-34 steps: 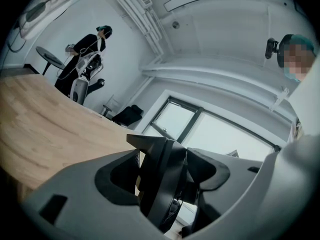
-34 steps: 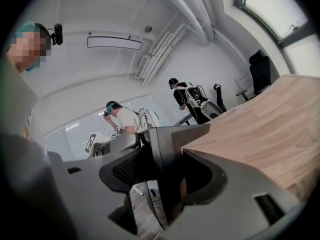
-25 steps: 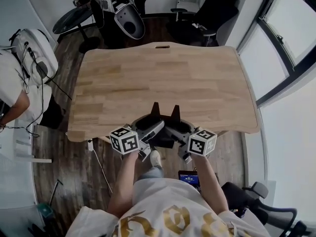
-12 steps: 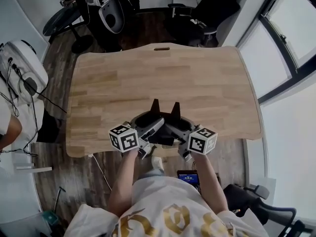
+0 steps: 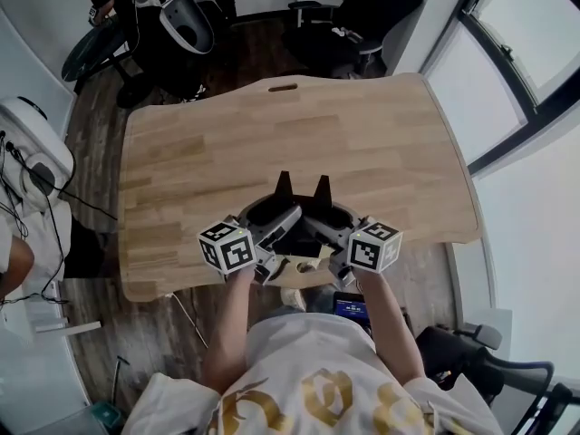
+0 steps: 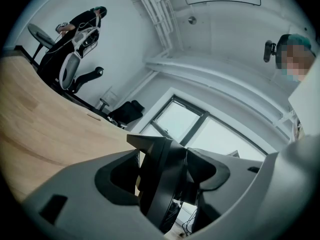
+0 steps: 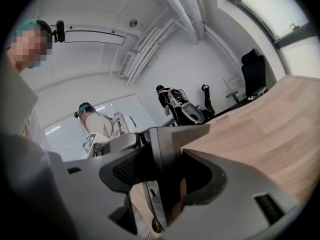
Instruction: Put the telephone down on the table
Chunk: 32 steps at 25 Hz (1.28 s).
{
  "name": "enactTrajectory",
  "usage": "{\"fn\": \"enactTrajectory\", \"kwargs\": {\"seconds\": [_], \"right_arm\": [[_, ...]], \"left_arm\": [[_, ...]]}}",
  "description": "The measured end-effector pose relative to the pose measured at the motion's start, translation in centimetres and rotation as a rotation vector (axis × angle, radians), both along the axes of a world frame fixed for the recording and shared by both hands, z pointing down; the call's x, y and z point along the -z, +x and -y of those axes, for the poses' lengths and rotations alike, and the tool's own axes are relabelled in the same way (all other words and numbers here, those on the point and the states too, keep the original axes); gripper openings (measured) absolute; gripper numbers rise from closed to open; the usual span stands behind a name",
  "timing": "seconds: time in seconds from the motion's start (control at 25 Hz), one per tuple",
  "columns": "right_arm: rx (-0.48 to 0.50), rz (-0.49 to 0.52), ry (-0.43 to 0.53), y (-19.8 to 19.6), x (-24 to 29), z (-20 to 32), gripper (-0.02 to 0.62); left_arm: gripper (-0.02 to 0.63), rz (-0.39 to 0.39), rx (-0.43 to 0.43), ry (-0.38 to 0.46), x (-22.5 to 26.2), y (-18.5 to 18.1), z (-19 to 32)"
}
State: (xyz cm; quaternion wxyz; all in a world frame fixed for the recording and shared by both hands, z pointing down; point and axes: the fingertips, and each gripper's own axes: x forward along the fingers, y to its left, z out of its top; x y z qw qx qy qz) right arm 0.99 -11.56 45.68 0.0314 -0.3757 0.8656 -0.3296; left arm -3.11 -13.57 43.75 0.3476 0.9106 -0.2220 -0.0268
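Note:
The telephone [image 5: 348,308], dark with a lit blue screen, lies below the wooden table's [image 5: 272,134] front edge, by the person's lap under the right hand. Neither gripper touches it. My left gripper [image 5: 283,182] and right gripper [image 5: 323,187] hover side by side over the front edge, tips pointing across the table. In the left gripper view the left gripper [image 6: 162,146] has its black jaws pressed together with nothing between them. The right gripper [image 7: 170,134] likewise shows its jaws together and empty. The phone is hidden in both gripper views.
Bare wood of the table [image 6: 40,119] stretches ahead of both grippers. Black office chairs [image 5: 353,25] and a white-shelled chair [image 5: 181,16] stand beyond the far edge. A person [image 5: 14,261] sits at the left. Large windows [image 5: 535,71] line the right side.
The head view has shifted, so the table sits a little lower-left in frame. Both grippers keep their place at the front edge, still shut. The phone has not been touched.

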Motion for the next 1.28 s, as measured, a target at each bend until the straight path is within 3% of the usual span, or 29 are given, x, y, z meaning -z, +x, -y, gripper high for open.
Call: {"fn": "enactTrajectory", "kwargs": {"seconds": [0.44, 1.28], "right_arm": [[0.032, 0.017, -0.008, 0.1, -0.7, 1.9, 0.235], [0.074, 0.039, -0.101, 0.3, -5.3, 6.1, 0.235]], "left_arm": [[0.273, 0.023, 0.020, 0.001, -0.6, 0.1, 1.8], [0.273, 0.046, 0.037, -0.081, -5.3, 0.4, 6.0]]}}
